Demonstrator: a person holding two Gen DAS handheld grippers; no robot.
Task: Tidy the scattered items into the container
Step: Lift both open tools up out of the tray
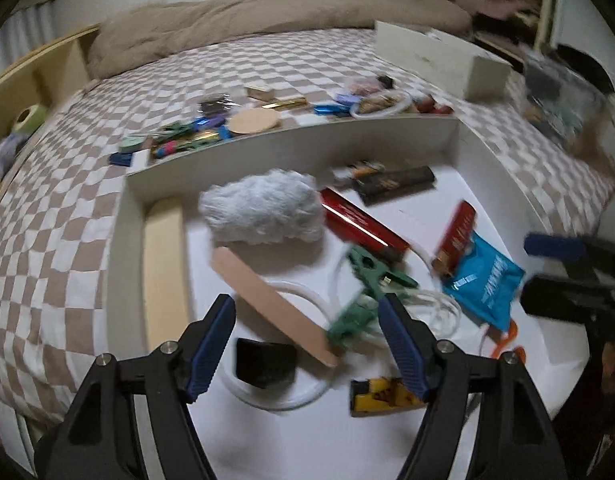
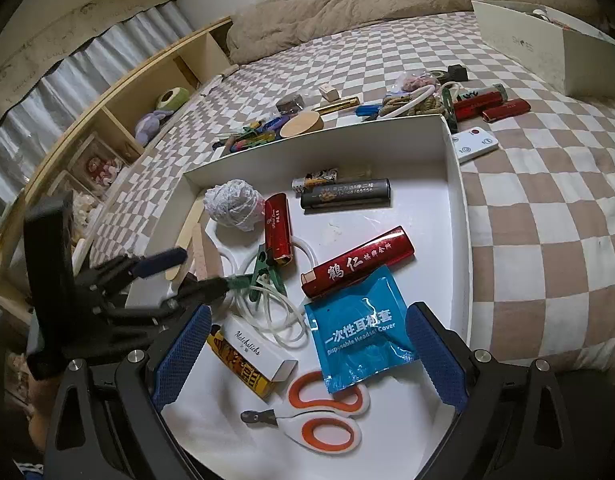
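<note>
Left hand-held gripper (image 1: pixel 307 344) wide over the white container (image 2: pixel 447 140), green clip (image 1: pixel 371 272) lying loose below, likely just dropped. Right hand-held gripper (image 2: pixel 307 356) wide, empty, above the blue packet (image 2: pixel 359 328). Inside: two red lighters, one pair of scissors (image 2: pixel 319 416). More items waiting on the bed (image 2: pixel 547 220).

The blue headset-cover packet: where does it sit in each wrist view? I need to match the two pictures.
Left wrist view: the blue packet lies right of centre in the white box, beside the right gripper.
Right wrist view: the blue packet lies low and central, between the right gripper's fingers.
Shared landmark: the red lighter touching the packet's upper edge.
</note>
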